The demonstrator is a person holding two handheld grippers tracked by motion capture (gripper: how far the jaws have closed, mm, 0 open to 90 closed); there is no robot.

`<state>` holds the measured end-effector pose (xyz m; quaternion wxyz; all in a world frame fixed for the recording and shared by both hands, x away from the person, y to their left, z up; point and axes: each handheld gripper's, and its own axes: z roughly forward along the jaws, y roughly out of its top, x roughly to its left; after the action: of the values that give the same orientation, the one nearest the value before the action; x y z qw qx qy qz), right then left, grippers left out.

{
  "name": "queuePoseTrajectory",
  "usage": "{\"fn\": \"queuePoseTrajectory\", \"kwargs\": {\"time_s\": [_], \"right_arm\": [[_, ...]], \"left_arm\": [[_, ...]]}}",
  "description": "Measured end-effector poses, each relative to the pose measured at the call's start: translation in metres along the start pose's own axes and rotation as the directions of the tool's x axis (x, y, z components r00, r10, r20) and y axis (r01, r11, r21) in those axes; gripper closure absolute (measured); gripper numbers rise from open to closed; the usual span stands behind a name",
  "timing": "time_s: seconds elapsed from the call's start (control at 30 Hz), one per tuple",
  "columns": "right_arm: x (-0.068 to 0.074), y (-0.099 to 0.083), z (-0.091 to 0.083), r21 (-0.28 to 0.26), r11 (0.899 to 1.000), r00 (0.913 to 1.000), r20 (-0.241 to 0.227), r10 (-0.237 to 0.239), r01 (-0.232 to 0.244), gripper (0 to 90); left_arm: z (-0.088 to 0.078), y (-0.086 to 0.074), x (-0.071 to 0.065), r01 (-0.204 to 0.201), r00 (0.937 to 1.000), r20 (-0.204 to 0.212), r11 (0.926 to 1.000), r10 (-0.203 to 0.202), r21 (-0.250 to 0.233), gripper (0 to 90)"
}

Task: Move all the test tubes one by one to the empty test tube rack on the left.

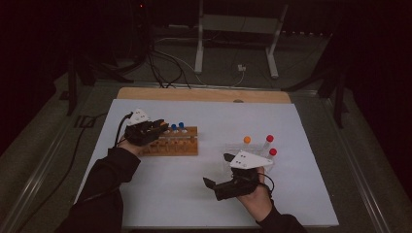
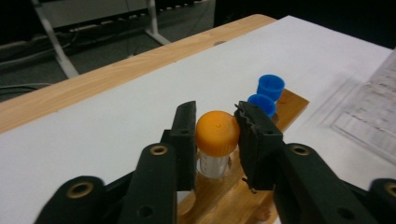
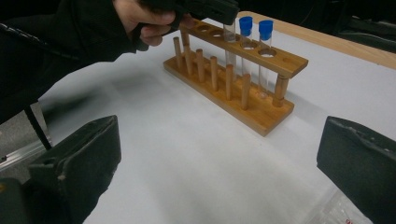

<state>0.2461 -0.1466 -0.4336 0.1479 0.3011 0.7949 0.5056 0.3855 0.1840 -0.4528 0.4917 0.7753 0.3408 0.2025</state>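
A wooden tube rack (image 1: 182, 145) stands left of centre on the white sheet. Two blue-capped tubes (image 1: 177, 126) stand in its far end. My left gripper (image 1: 161, 127) is over the rack, shut on an orange-capped tube (image 2: 217, 133) whose lower end sits in a rack hole. The blue caps (image 2: 270, 86) are just beyond it. My right gripper (image 1: 217, 170) hovers open near the front right, holding nothing. Its wide-apart jaws face the rack (image 3: 233, 84) and the left gripper (image 3: 201, 9).
A clear plastic rack (image 1: 252, 148) behind the right gripper holds an orange-capped tube (image 1: 247, 140) and two red-capped tubes (image 1: 269, 138). The white sheet (image 1: 170, 194) covers a wooden table (image 1: 204, 94). Cables and a stand's legs lie on the floor beyond.
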Motion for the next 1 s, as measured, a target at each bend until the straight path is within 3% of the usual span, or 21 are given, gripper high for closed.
{"fn": "queuePoseTrajectory", "kwargs": {"time_s": [0.1, 0.27, 0.43, 0.6, 0.73, 1.0], "right_arm": [[0.000, 0.002, -0.002, -0.010, 1.000, 1.0000, 0.001, -0.001, 0.001, 0.0], [-0.004, 0.006, -0.006, -0.026, 1.000, 0.9999, 0.012, -0.003, 0.004, 0.0], [-0.012, 0.013, -0.016, -0.057, 0.998, 0.9987, 0.051, -0.003, 0.005, 0.0], [-0.027, 0.021, -0.029, -0.085, 0.996, 0.9927, 0.119, 0.015, -0.005, 0.0], [-0.038, 0.021, -0.032, -0.068, 0.998, 0.9776, 0.208, 0.031, -0.017, 0.0], [-0.053, 0.005, -0.028, -0.025, 0.998, 0.9490, 0.309, 0.063, -0.058, 3.5]], "left_arm": [[-0.005, 0.003, -0.001, 0.003, 1.0000, -0.009, 1.0000, -0.003, 0.006, 57.8], [-0.025, 0.009, -0.008, 0.004, 0.9998, 0.017, 0.9994, -0.004, -0.033, 40.3], [-0.046, 0.012, -0.023, -0.017, 0.9974, 0.069, 0.9981, 0.021, -0.059, 18.8], [-0.064, 0.009, -0.036, 0.011, 0.9896, 0.144, 0.9963, 0.001, -0.085, 7.9], [-0.072, 0.000, -0.048, 0.005, 0.9839, 0.178, 0.9957, 0.012, -0.093, 2.3], [-0.080, -0.014, -0.066, -0.018, 0.9795, 0.197, 0.9934, 0.040, -0.113, 1.9]]}}
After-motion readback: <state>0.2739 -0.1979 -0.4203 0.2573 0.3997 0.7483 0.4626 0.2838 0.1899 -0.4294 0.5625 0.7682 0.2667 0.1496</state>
